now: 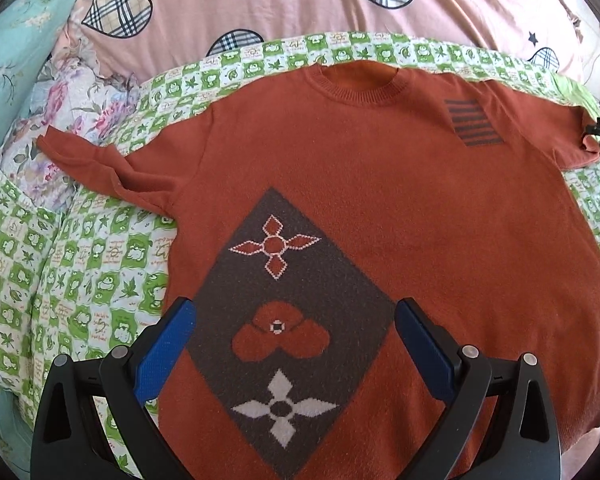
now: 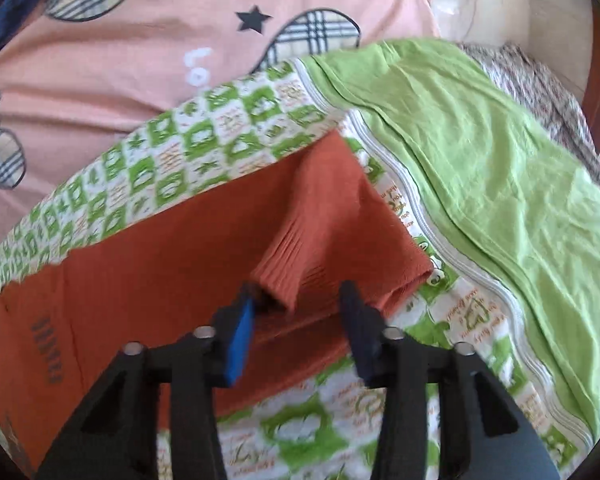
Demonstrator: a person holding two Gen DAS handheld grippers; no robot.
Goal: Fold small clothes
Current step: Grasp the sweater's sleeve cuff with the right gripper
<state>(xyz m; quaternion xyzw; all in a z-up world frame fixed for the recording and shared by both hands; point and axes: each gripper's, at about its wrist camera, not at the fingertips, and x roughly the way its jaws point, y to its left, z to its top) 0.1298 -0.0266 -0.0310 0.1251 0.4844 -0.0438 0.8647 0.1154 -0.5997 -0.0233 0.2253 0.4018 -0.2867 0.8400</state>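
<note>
Sweater (image 1: pixel 380 208), rust-orange, lies flat and face up under my left gripper (image 1: pixel 296 320), whose blue-padded jaws stand wide apart above the grey diamond panel (image 1: pixel 288 320), touching nothing. My right gripper (image 2: pixel 296 300) sits at the far right sleeve (image 2: pixel 328 216); its jaws stand partly apart with the ribbed cuff (image 2: pixel 280 276) bunched between them, and I cannot tell whether the pads press it. Beyond that gripper lies a plain green cloth (image 2: pixel 480 152). Left of my left gripper, the other sleeve (image 1: pixel 100 160) lies crumpled. Everything rests on a green-checked quilt (image 1: pixel 60 280), with a pink heart-print cover (image 1: pixel 260 4) behind.
</note>
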